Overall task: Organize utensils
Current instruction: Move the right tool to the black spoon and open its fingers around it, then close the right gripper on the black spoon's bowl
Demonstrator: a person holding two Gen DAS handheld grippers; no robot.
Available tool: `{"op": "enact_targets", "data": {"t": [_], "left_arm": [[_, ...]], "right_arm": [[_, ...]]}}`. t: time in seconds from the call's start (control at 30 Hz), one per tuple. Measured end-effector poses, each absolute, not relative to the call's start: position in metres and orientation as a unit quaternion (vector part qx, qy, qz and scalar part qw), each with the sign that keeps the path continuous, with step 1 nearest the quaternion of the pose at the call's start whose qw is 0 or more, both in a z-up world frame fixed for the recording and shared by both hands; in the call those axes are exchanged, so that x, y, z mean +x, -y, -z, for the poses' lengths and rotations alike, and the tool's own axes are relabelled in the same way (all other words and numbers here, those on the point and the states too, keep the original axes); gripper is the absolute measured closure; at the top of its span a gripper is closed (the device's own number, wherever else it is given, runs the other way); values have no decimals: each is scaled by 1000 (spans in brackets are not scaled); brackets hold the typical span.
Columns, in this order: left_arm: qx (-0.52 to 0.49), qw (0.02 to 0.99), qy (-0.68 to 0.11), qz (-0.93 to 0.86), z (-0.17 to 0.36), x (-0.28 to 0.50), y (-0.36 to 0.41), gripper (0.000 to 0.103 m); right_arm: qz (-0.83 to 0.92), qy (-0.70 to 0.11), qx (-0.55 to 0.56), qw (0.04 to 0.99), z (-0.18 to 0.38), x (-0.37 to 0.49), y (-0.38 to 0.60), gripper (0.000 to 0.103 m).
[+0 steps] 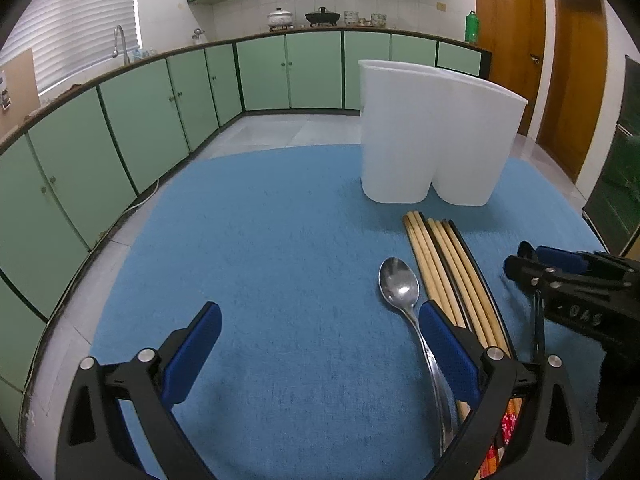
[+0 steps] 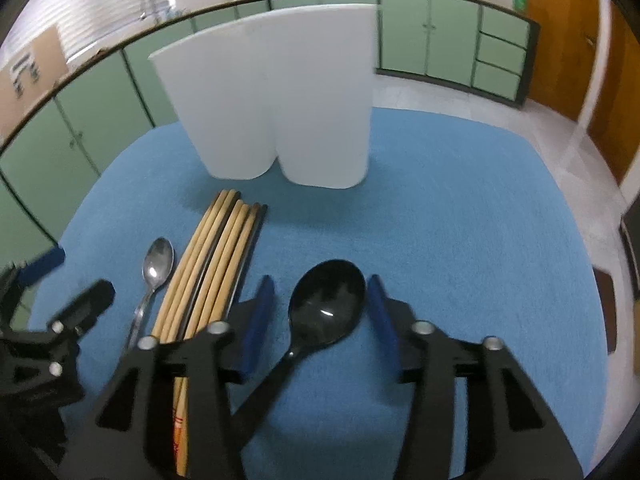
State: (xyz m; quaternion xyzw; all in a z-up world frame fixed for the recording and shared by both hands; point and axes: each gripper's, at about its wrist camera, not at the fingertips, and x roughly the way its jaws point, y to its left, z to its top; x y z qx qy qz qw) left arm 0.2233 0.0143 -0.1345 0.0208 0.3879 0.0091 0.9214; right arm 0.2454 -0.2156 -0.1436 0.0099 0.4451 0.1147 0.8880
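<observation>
A white two-compartment utensil holder [image 1: 436, 132] [image 2: 276, 100] stands at the far side of a blue mat [image 1: 280, 248] [image 2: 460, 220]. In front of it lie a bundle of wooden and dark chopsticks [image 1: 448, 268] [image 2: 216, 256], a metal spoon [image 1: 400, 284] [image 2: 156, 268] to their left, and a black plastic spoon [image 2: 324, 308] to their right. My left gripper [image 1: 320, 344] is open and empty above the mat, its right finger over the metal spoon's handle. My right gripper [image 2: 322, 320] is open, its fingers on either side of the black spoon's bowl without touching it.
The mat's edges drop to a grey tiled floor [image 1: 280, 128]. Green kitchen cabinets [image 1: 160, 100] curve round the left and back. Wooden doors [image 1: 560, 64] stand at the right. Each gripper shows in the other's view, the right gripper [image 1: 560, 276] and the left gripper [image 2: 60, 292].
</observation>
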Motion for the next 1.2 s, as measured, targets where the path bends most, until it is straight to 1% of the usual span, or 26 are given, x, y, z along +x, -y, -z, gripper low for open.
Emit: {"op": "enact_targets", "data": {"t": [0.1,0.17,0.2,0.3,0.4,0.6,0.73,0.8,0.87,1.0,1.03,1.1,1.17,1.2], "left_arm": [[23,921,-389,-10,133,225,-18,6],[23,921,-388,-11,131,225,-20,6],[23,921,-388,-12,132,225,-19,6],[20,921,-388,-13,132,224,-20,6],[17,921,-390,-12,134,224,-17,6],[16,921,-388,-7,133,222,-14,6],[15,919,-393,-4,136,222,-12,6],[15,920,-393,-4,136,223,-12,6],[15,920,-393,-5,135,224,-12,6],[15,920,-392,-7,135,224,-13,6],[16,919,-393,-9,136,225,-13,6],[16,919,-394,-11,137,226,-14,6],[14,918,-395,-11,138,228,-14,6],[14,918,-395,-11,139,228,-14,6]], "right_arm": [[-103,-447,26,888,140,238,218,52],[-88,-445,27,891,139,227,219,48],[-85,-446,25,891,139,225,218,48],[-91,-461,19,883,145,217,209,47],[-86,-459,-23,884,147,213,196,48],[-80,-460,-55,882,144,209,208,49],[-86,-458,-47,883,142,212,217,48],[-109,-464,-22,879,141,219,218,45],[-113,-460,-20,880,143,225,212,38],[-108,-457,-34,882,147,243,205,38],[-102,-461,-37,881,150,248,203,40],[-95,-455,-43,884,151,251,202,47],[-100,-452,-46,885,150,252,201,69],[-101,-453,-44,885,150,251,202,69]]}}
